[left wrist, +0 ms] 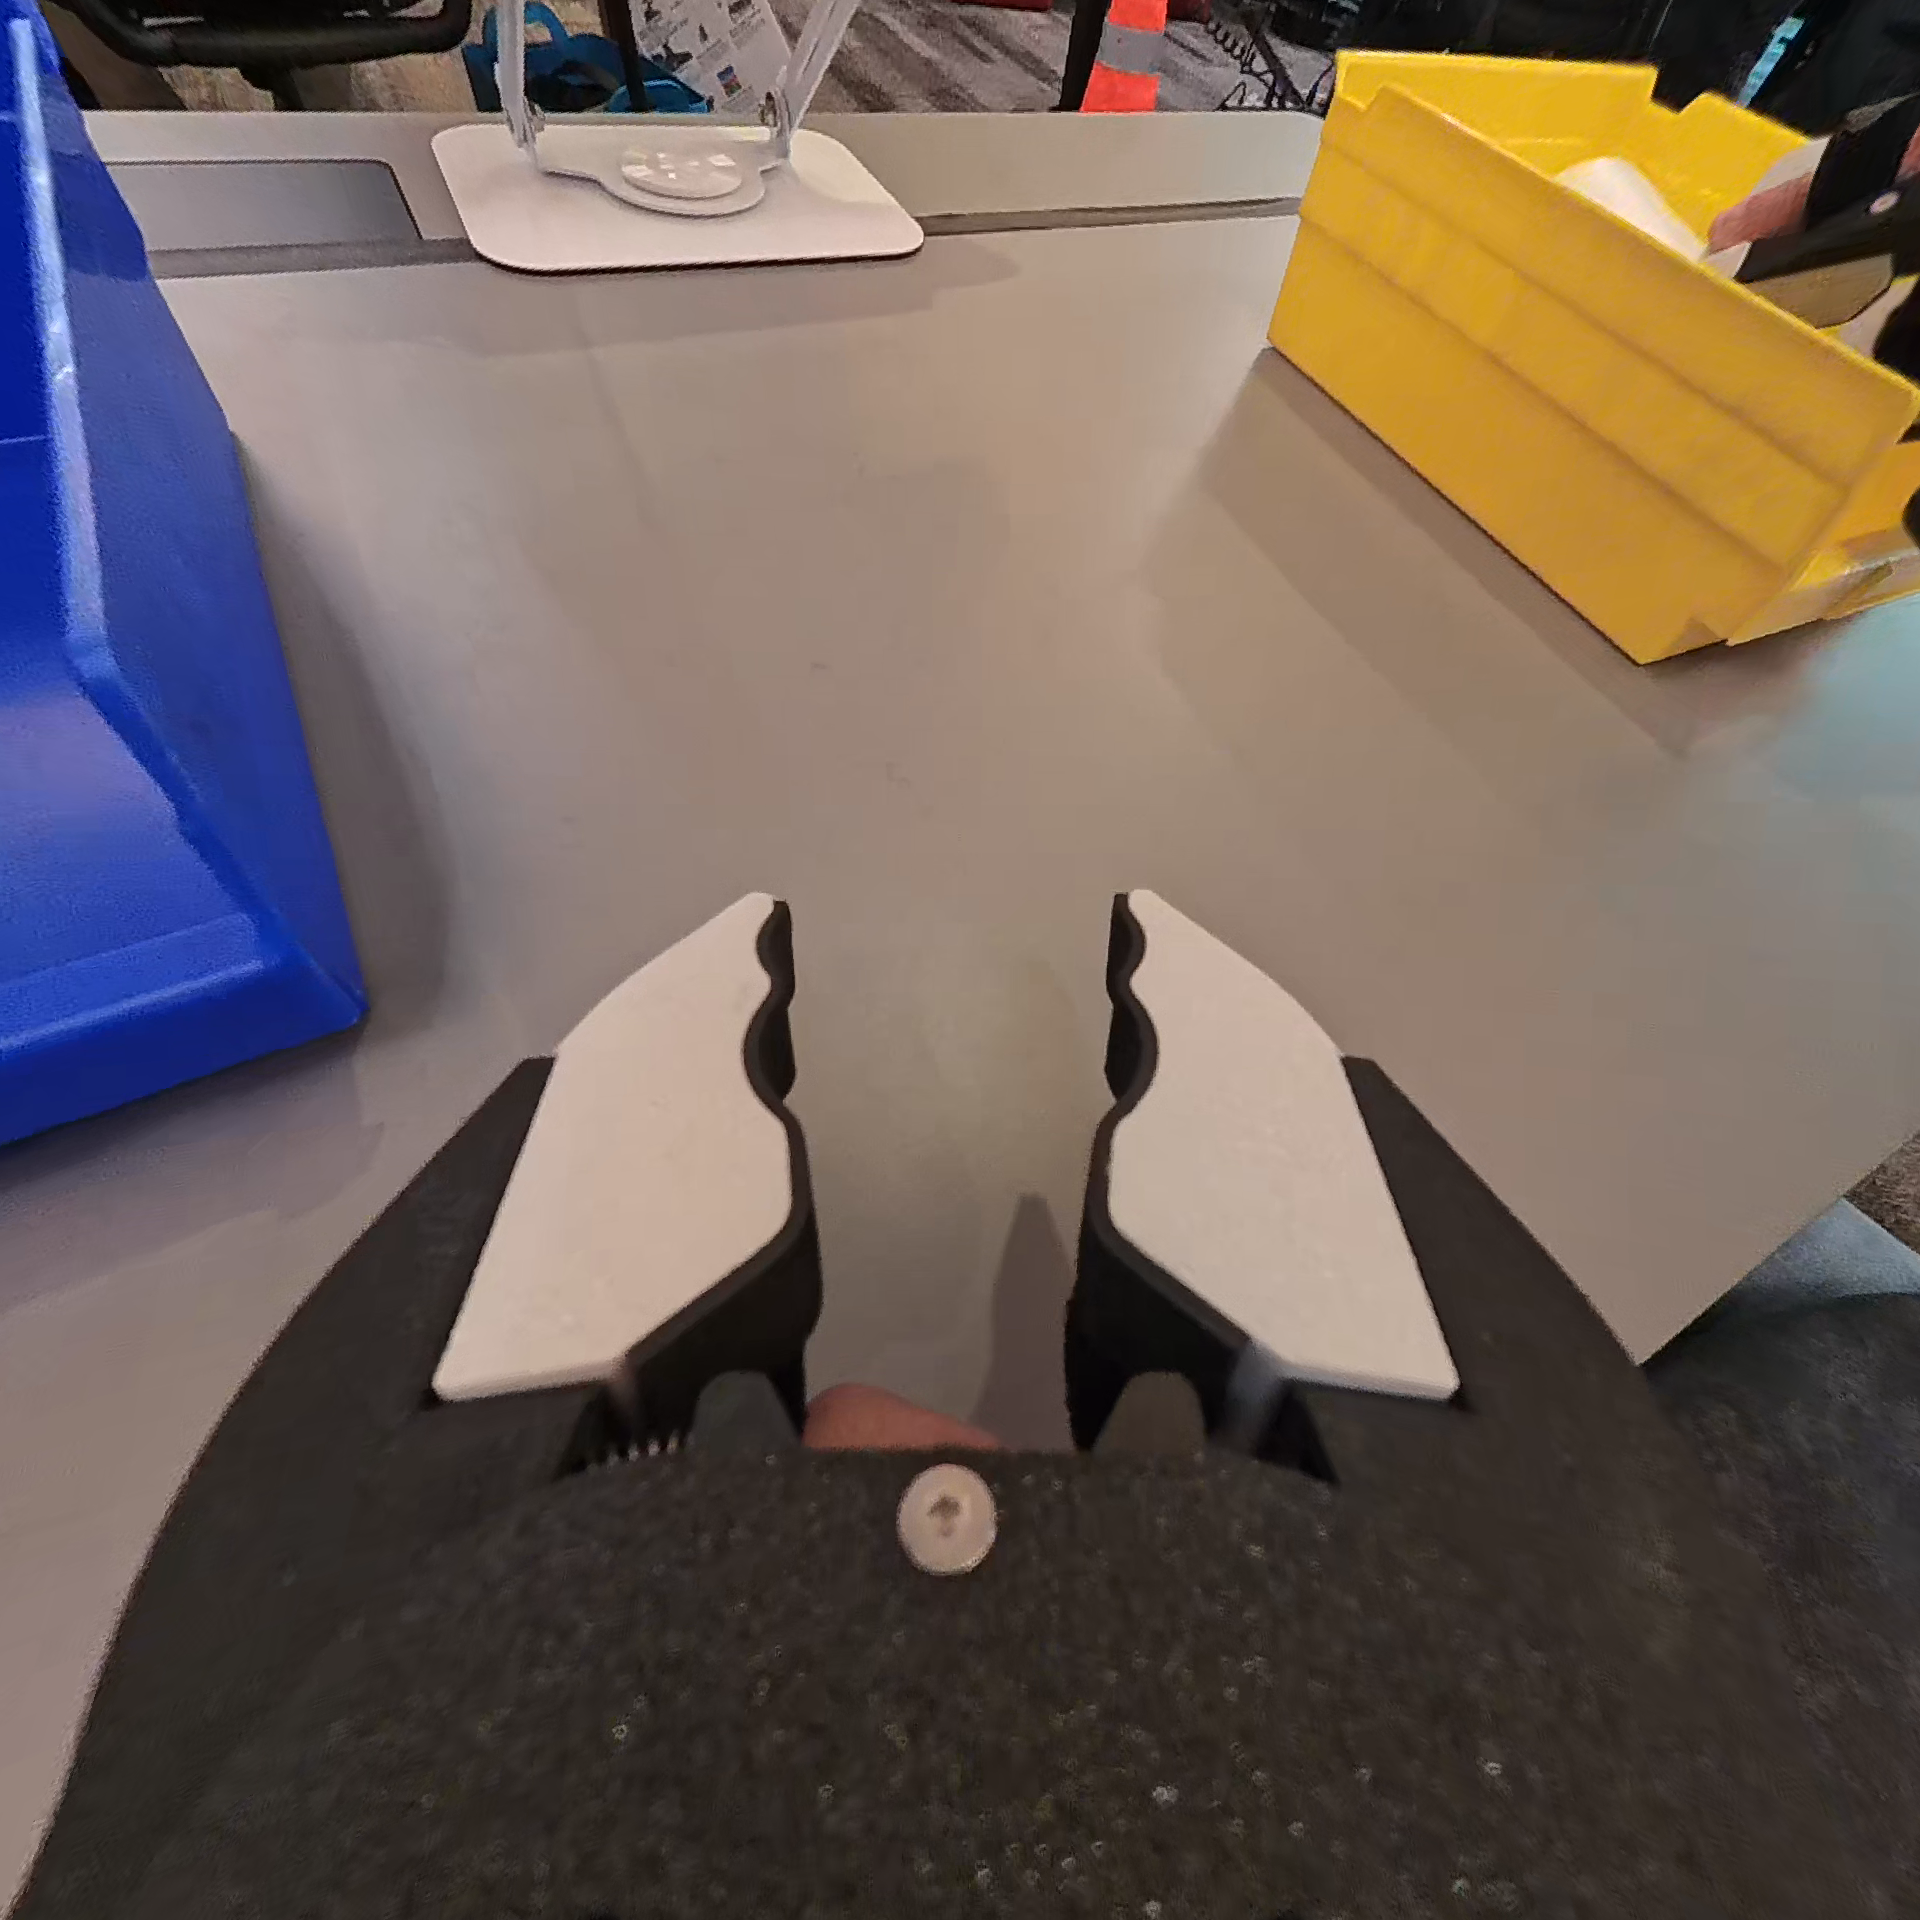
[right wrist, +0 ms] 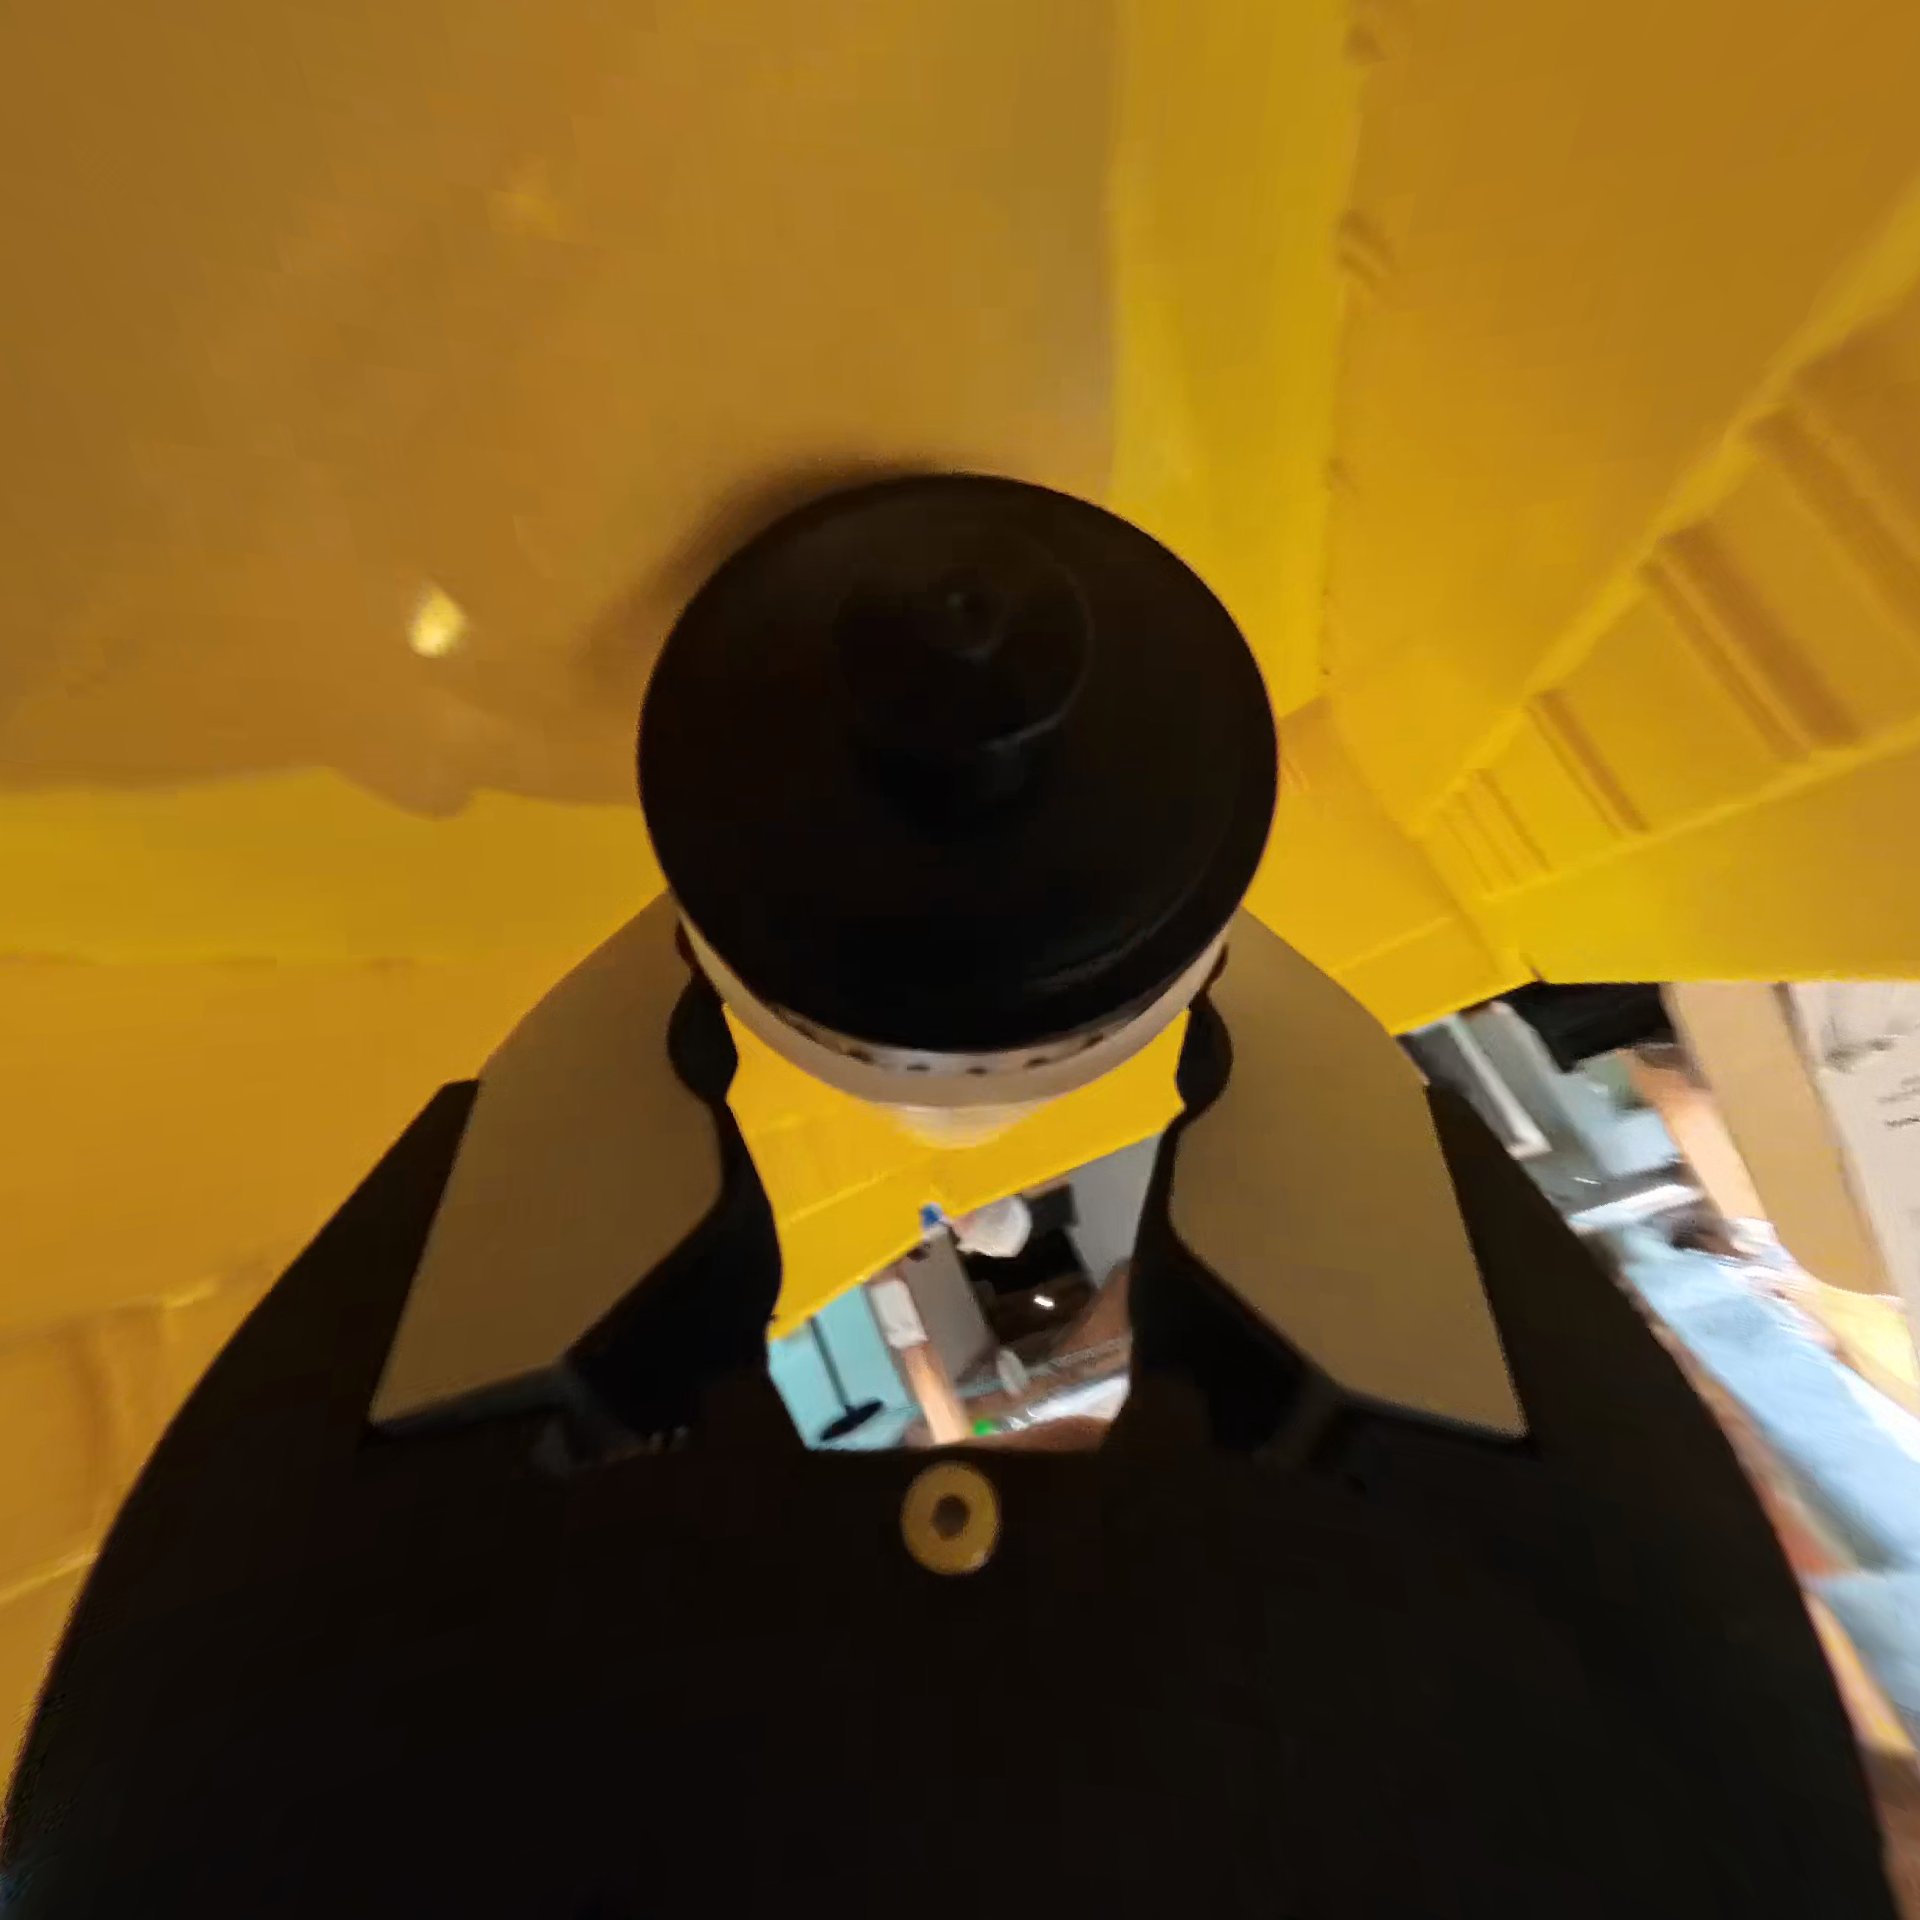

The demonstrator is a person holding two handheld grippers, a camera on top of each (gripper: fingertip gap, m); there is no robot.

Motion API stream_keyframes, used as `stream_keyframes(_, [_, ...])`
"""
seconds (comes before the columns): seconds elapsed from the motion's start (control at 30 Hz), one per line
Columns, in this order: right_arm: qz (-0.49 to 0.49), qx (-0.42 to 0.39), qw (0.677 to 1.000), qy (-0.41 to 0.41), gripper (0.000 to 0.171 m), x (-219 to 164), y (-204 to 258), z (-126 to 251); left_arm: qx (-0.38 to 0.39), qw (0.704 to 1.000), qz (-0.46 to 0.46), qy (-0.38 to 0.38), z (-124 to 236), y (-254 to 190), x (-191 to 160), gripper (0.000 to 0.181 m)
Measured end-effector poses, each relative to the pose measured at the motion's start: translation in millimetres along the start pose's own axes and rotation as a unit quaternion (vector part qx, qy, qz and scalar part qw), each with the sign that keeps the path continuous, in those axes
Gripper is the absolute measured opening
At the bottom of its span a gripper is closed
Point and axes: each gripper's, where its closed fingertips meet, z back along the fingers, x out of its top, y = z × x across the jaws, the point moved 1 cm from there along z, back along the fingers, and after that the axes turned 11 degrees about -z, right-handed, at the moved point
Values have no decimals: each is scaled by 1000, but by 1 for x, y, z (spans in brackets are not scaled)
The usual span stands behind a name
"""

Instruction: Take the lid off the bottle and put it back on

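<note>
The left gripper (left wrist: 951, 997) hangs released over the bare grey table (left wrist: 935, 623), between a blue plastic bin (left wrist: 156, 727) on the left and a yellow plastic bin (left wrist: 1538, 416) far right. The right gripper (right wrist: 951, 997) grasps the white bottle (right wrist: 935, 1049) just below its round black lid (right wrist: 956, 748) — lid on, inside the yellow bin.

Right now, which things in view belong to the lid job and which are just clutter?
Job:
white bottle with black round lid, gripped just below the lid
right gripper, shut on it
left gripper, open and empty
yellow plastic bin, bottle inside

Clutter:
blue plastic bin
white flat stand base
grey table
</note>
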Motion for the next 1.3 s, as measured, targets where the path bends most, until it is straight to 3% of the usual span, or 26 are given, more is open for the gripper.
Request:
stream_keyframes(0.2, [-92,-8,996,12,96,-11,-21,42,-4,1000,13,-5,1,1,1,58])
stream_keyframes(0.27, [-155,-45,987,5,96,-16,-41,72,-1,1000,14,-8,3,3,2,58])
stream_keyframes(0.33, [-272,-113,956,12,90,-32,-70,108,3,1000,15,-14,5,4,4,58])
stream_keyframes(0.4, [-454,-173,874,21,86,-50,-87,146,7,1000,19,-16,7,6,5,57])
stream_keyframes(0.43, [-547,-189,816,10,83,-54,-86,162,6,1000,21,-16,7,6,5,57])
stream_keyframes(0.5, [-716,-179,673,-51,82,-43,-68,183,7,1000,22,-18,7,7,5,57])
stream_keyframes(0.57, [-845,-115,497,-158,80,-6,-44,188,11,1000,18,-21,9,7,6,57])
stream_keyframes(0.6, [-883,-80,413,-209,79,15,-33,187,12,1000,15,-22,9,6,7,57])
stream_keyframes(0.67, [-921,-59,274,-269,74,43,-13,183,13,1000,10,-20,8,5,6,57])
stream_keyframes(0.7, [-926,-61,233,-292,73,53,-5,182,12,1000,7,-19,8,4,6,57])
stream_keyframes(0.77, [-933,-92,183,-296,70,64,14,178,15,1000,3,-19,8,4,6,57])
stream_keyframes(0.83, [-932,-116,184,-289,69,71,27,175,20,1000,4,-21,9,6,6,57])
stream_keyframes(1.03, [-923,-131,260,-250,72,61,33,163,18,1000,20,-16,7,8,4,57])
stream_keyframes(1.3, [-915,-133,292,-246,71,68,29,165,21,1000,6,-13,8,6,3,57])
